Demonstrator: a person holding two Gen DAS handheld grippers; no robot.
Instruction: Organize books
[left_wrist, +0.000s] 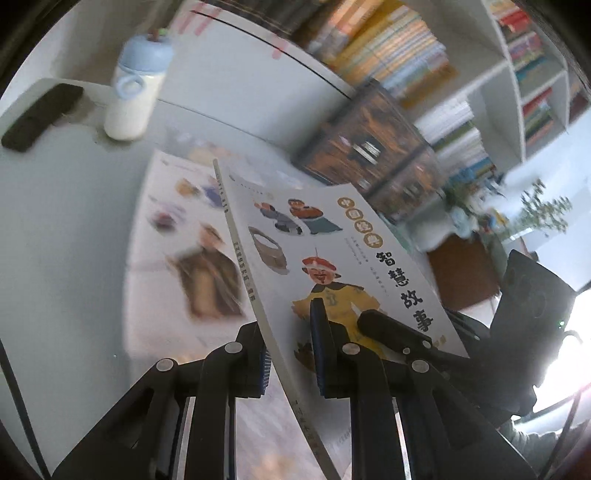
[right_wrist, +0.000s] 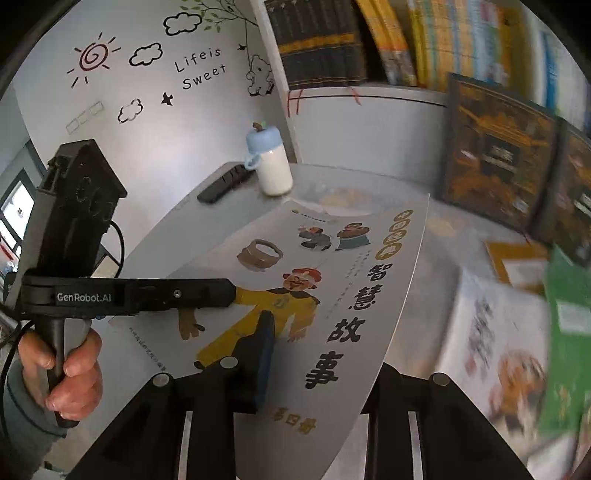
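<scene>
Where the left wrist view looks along the left gripper (left_wrist: 291, 354), its blue-padded jaws are clenched on the near edge of a thin white picture book (left_wrist: 332, 258). This book is raised above the grey tabletop (left_wrist: 66, 221), its cover showing a laughing figure in a yellow robe and red hat, a brown basket, two smaller figures and bold black characters. Beneath it, to the left, lies a second white illustrated book (left_wrist: 184, 266), blurred. Farther off stands a white bottle with a pale blue cap (left_wrist: 135, 90); beside it is a black remote (left_wrist: 38, 116).

From the right wrist view, the right gripper (right_wrist: 317, 365) pinches the same book's near right edge, one padded finger (right_wrist: 264, 354) lying on the cover. At left, a hand (right_wrist: 70, 373) grips the left gripper's handle. Dark, brown-patterned volumes (right_wrist: 498, 151) stand at far right.
</scene>
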